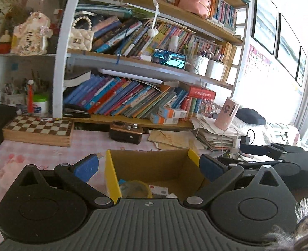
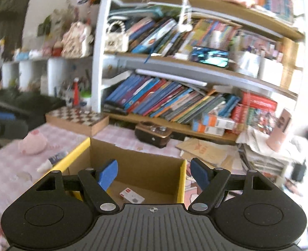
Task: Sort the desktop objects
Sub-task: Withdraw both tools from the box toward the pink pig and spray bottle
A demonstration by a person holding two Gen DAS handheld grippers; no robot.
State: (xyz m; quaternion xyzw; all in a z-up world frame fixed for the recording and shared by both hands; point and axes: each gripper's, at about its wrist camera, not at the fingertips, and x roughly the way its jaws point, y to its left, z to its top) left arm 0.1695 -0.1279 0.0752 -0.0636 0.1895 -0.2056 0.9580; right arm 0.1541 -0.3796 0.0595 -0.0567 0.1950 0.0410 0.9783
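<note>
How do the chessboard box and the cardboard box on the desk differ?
The chessboard box is closed, flat, wooden and checkered on top; the cardboard box is open-topped, taller, plain brown inside with yellow edges. The chessboard box sits back by the bookshelf; the cardboard box sits nearer the cameras. The cardboard box holds small items, including a small white packet. Both rest on the pink checked tablecloth.

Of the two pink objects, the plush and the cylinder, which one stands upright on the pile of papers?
The pink cylinder stands on the papers; the plush lies on the tablecloth.
</note>
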